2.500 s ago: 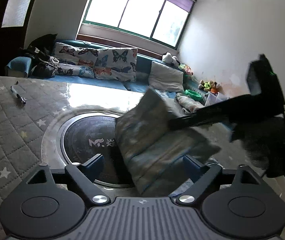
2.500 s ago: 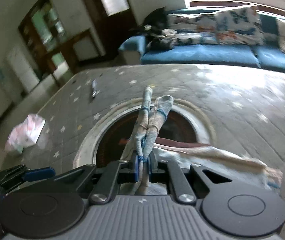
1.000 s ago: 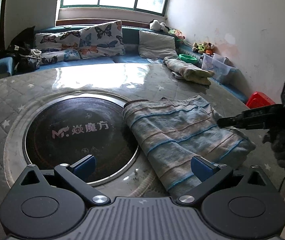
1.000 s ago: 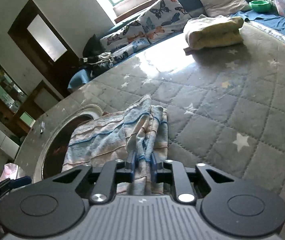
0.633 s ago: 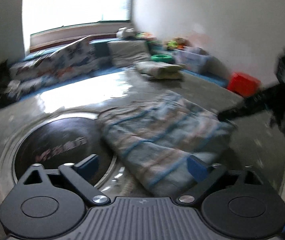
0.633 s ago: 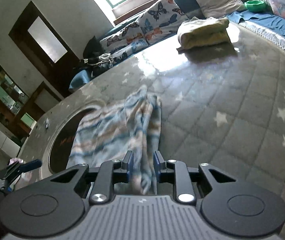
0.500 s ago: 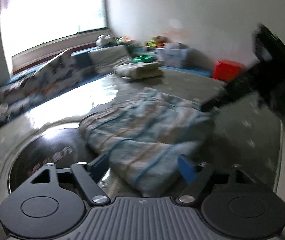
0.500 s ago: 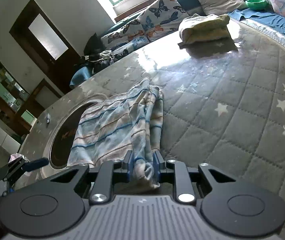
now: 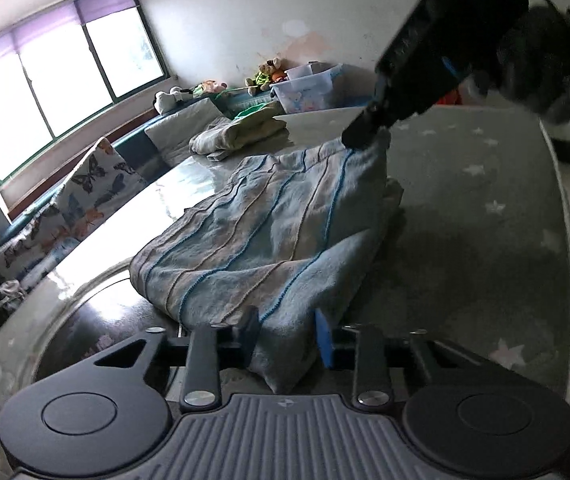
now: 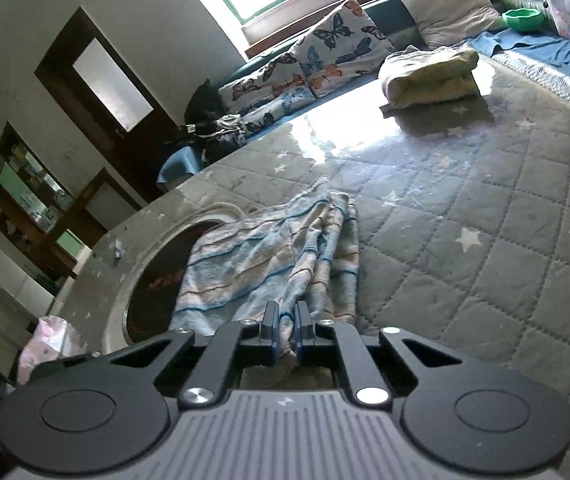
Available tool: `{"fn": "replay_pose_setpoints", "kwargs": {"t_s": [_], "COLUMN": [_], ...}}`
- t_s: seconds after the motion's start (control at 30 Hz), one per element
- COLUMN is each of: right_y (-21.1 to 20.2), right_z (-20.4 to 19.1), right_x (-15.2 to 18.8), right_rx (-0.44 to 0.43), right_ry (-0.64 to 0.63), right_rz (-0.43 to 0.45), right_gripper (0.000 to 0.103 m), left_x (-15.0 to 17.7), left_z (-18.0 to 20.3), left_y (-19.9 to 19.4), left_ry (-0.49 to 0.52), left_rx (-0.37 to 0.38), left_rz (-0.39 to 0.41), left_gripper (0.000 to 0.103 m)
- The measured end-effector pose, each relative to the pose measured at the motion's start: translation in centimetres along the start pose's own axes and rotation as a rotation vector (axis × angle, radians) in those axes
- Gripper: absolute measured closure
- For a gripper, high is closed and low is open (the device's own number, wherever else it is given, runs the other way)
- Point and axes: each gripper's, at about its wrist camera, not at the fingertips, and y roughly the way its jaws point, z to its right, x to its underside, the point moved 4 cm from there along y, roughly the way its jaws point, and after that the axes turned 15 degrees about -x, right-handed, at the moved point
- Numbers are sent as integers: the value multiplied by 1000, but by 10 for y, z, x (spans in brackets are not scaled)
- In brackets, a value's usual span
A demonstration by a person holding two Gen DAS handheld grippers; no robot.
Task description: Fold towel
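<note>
Left wrist view:
- Towel (image 9: 261, 240): striped blue/beige, folded over, lies on quilted star-print table cover (image 9: 485, 240); near corner hangs off into the tool, far corner lifted.
- Left gripper (image 9: 285, 334): jaws closing, towel's near corner btwn the blue pads; left pad at the cloth, right pad's contact unclear, so not yet a firm clench.
- Right gripper (image 9: 365, 136): seen from outside, top right, tip pinching towel's far corner, held by a dark-gloved hand (image 9: 545, 60).
- Round dark inset (image 9: 97, 320): in table, lower left, towel's left edge overlaps its rim.
- Other folded cloth (image 9: 241, 132): far side of table, well apart from the towel.
- Bkgd: window (image 9: 57, 68), butterfly cushions (image 9: 85, 192), soft toys (image 9: 265, 72), clear plastic bin (image 9: 309, 88).

Right wrist view:
- Right gripper (image 10: 284, 330): clenched on towel (image 10: 269, 256), bunched edge squeezed btwn the pads, jaws nearly together.
- Towel position: spreads away from tool across table cover (image 10: 485, 260), left part over round inset (image 10: 157, 280), right edge doubled in ridges.
- Folded yellowish cloth (image 10: 429, 76): far end of table, apart.
- Pink-white bundle (image 10: 45, 344): at lower left edge, beside table.
- Small object (image 10: 118, 251): on the cover left of inset, too small to id.
- Bkgd: dark door (image 10: 105, 80), cushions (image 10: 325, 52), green bowl (image 10: 523, 18), shelving at left.
</note>
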Motion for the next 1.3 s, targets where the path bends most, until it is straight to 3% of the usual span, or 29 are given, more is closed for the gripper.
{"fn": "replay_pose_setpoints", "kwargs": {"t_s": [0.1,0.33,0.5,0.63,0.83,1.03,1.3], "right_y": [0,0,16,16,2,23,71], "right_z": [-4,-7,18,22,-1,-20,-28], "right_x": [0,3,30,38,11,-11,-16], "right_rx": [-13,-41,-16,-16,28,78,136], "right_ry": [-3,12,97,111,-27,-198,-370], "right_rz": [5,26,-53,-57,-15,-24,-102], "right_gripper": [96,96,94,89,87,87,87], "left_x": [-1,-13,6,19,21,-5,-12], "left_z": [-3,-22,-22,-23,-44,-72,-55], "left_y": [-1,-18,-14,-12,-17,-21,28], "left_ry": [-15,-103,-103,-80,-106,-294,-343], "left_rx": [-23,-89,-101,-104,-86,-19,43], "left_rz": [2,46,-18,-57,-82,-59,-134], "left_gripper": [96,97,97,97,93,92,92]}}
